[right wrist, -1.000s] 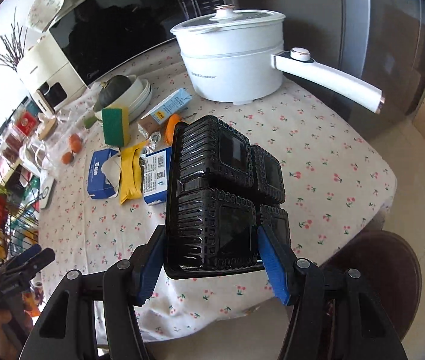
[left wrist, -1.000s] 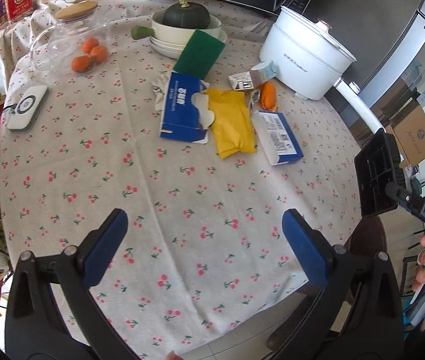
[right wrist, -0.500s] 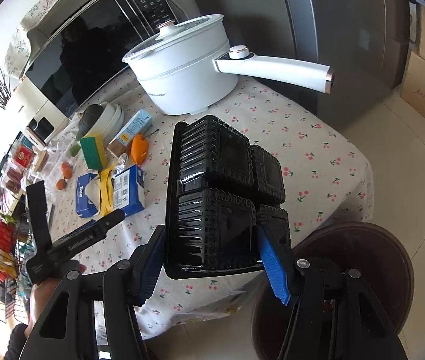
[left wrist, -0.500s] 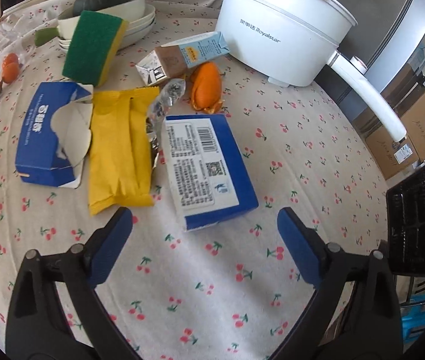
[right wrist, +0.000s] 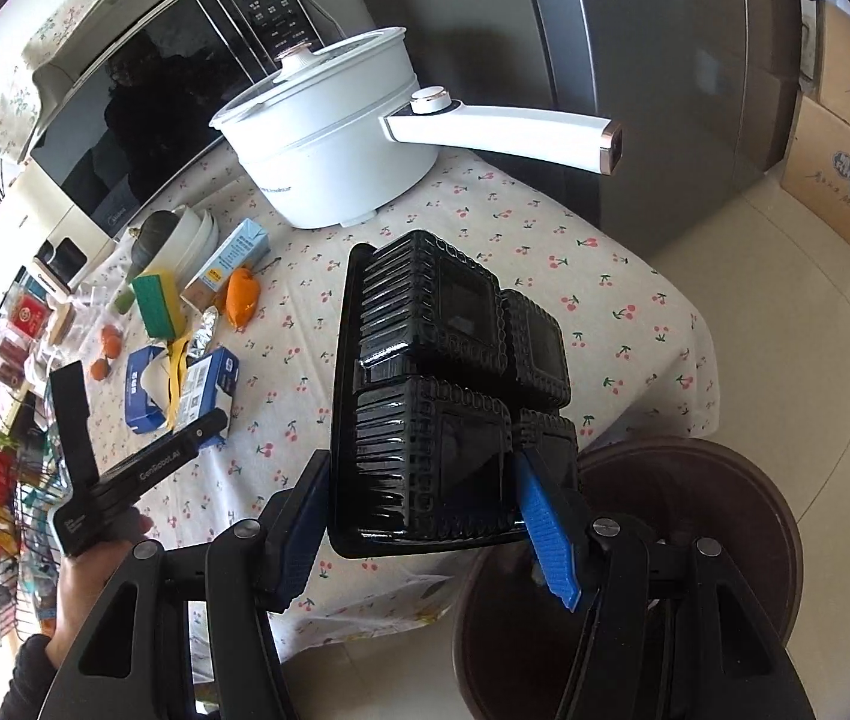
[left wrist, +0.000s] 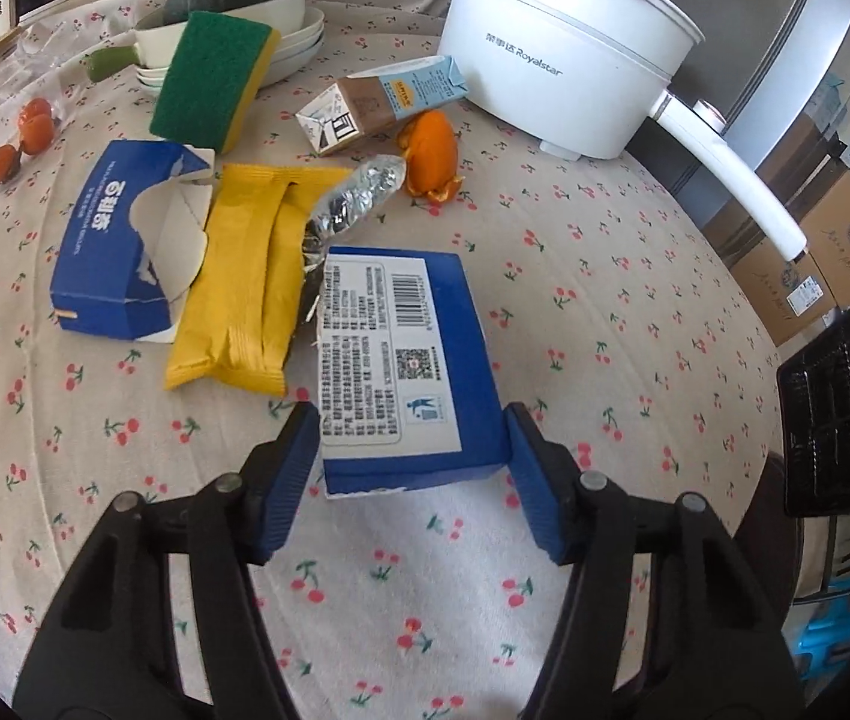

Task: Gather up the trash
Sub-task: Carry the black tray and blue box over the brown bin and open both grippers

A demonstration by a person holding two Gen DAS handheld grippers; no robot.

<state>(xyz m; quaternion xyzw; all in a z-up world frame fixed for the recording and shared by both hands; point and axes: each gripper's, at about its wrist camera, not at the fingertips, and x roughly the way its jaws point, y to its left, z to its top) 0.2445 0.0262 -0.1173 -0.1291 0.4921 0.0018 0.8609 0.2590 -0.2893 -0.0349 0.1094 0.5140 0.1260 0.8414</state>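
Kitchen corner in daylight

A cherry-print tablecloth (left wrist: 634,324) covers the table; at twelve o'clock a black microwave (right wrist: 143,102), at two a steel fridge (right wrist: 664,60), cardboard boxes (right wrist: 838,138) on pale floor tiles (right wrist: 814,396).

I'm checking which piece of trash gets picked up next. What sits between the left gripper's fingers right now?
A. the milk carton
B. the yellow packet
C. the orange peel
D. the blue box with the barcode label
D: in the left wrist view the blue box lies on the tablecloth with its near end between the two fingers of the left gripper, while the yellow packet, milk carton and orange peel lie farther off.
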